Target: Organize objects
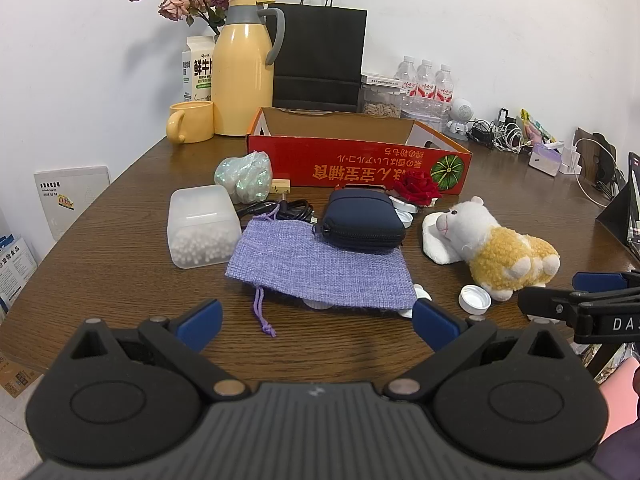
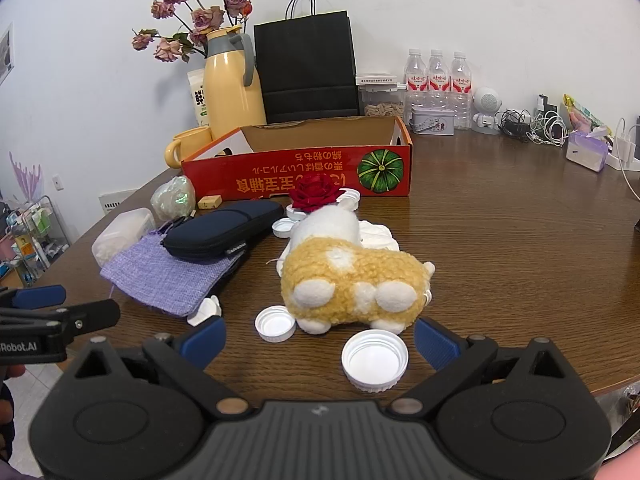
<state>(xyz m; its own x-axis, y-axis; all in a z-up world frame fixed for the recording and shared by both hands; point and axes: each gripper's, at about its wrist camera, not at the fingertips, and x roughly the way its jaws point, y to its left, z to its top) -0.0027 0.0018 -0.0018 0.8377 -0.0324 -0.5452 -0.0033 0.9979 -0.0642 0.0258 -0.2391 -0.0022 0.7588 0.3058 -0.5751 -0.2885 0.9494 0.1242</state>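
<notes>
We count one red carton box (image 1: 352, 160), open and standing toward the far edge of the desk (image 1: 120, 216). In front of it lie one lavender cloth pouch (image 1: 316, 268), one navy zip case (image 1: 362, 220) resting on the pouch's far end, one translucent box of cotton swabs (image 1: 200, 226), one iridescent wrapped bundle (image 1: 244, 176), one black cable (image 1: 280, 210), one small wooden block (image 1: 280, 187), one red rose (image 2: 316, 194) and one plush sheep (image 2: 352, 280). Loose white bottle caps are scattered among them; in the right wrist view we make out at least five, and others are partly hidden under the pouch.

Along the far edge stand one yellow jug (image 1: 240, 72), one yellow mug (image 1: 192, 122), one milk carton (image 1: 198, 68), one black paper bag (image 1: 320, 56) and three water bottles (image 2: 438, 80).

Our left tool (image 1: 316, 316) hangs with its jaws wide and nothing between them; the pouch lies just beyond its tips, near the desk's near edge. Our right tool (image 2: 320, 340) is likewise spread wide and empty; the largest cap (image 2: 375, 360) lies between its tips, touching neither, and the sheep lies just beyond, rump toward us.
</notes>
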